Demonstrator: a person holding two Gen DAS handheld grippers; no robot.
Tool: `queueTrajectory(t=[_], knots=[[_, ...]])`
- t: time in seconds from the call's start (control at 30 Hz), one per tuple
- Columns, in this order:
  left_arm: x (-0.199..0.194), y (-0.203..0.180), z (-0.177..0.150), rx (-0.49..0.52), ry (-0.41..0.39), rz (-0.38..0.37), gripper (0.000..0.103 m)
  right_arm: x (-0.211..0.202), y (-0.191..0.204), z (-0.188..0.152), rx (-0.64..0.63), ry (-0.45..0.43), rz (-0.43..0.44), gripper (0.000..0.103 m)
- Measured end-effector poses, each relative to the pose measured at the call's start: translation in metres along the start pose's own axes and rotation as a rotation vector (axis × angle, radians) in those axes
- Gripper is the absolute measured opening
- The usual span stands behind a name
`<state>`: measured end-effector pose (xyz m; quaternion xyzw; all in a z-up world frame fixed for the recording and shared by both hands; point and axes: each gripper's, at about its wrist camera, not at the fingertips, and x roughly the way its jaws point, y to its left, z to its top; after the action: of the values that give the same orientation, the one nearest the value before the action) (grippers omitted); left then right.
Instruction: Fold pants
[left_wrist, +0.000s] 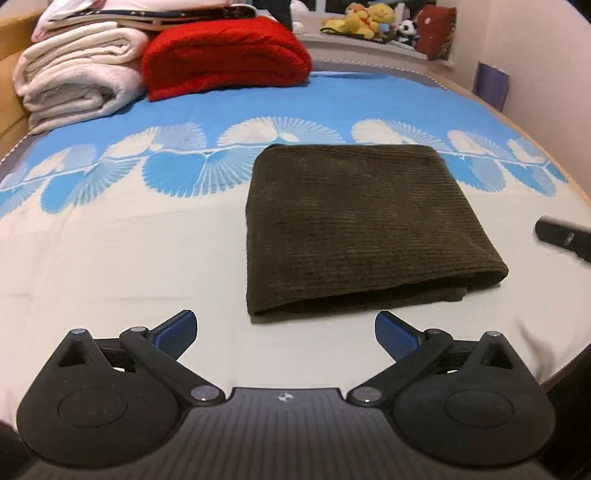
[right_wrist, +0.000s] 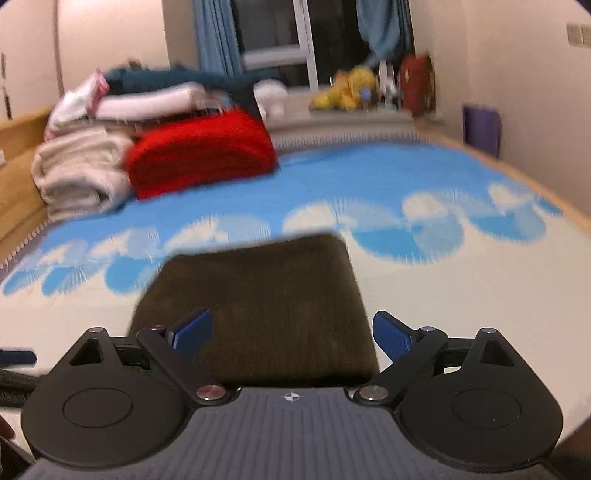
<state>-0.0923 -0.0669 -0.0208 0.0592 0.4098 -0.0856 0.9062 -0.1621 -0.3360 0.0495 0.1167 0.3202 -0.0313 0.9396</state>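
Note:
The dark olive-brown ribbed pants (left_wrist: 365, 229) lie folded into a compact rectangle on the bed sheet (left_wrist: 110, 258). My left gripper (left_wrist: 285, 328) is open and empty, just in front of the pants' near edge. My right gripper (right_wrist: 291, 330) is open and empty, hovering over the near part of the pants (right_wrist: 258, 306); that view is motion-blurred. A dark part of the right gripper (left_wrist: 565, 238) shows at the right edge of the left wrist view.
Folded white blankets (left_wrist: 77, 74) and a red folded blanket (left_wrist: 225, 55) are stacked at the bed's far left. Stuffed toys (left_wrist: 369, 18) sit on a sill beyond. A purple object (left_wrist: 491, 85) leans on the right wall. The bed edge (left_wrist: 576, 192) curves along the right.

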Motion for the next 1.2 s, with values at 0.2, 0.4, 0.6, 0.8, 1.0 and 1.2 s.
queueTrajectory(t=[0.2,0.4,0.6,0.8,1.0,1.2], knots=[[0.019,0.012,0.007,-0.044,0.010,0.066,0.103,0.024,0.014,-0.008,-0.062,0.089,-0.056,0.094],[0.027,0.007,0.006,-0.033,0.022,0.063,0.103,0.038,0.023,-0.014,-0.056,0.144,-0.074,0.094],[0.028,0.000,0.009,-0.029,-0.002,0.032,0.103,0.050,0.021,-0.018,-0.105,0.174,-0.097,0.094],[0.041,-0.005,0.007,-0.015,0.025,0.008,0.103,0.050,0.018,-0.015,-0.080,0.181,-0.098,0.094],[0.045,-0.011,0.007,-0.001,0.024,-0.005,0.103,0.053,0.013,-0.017,-0.069,0.197,-0.113,0.094],[0.046,-0.014,0.007,0.013,0.024,-0.012,0.103,0.055,0.012,-0.018,-0.069,0.199,-0.113,0.094]])
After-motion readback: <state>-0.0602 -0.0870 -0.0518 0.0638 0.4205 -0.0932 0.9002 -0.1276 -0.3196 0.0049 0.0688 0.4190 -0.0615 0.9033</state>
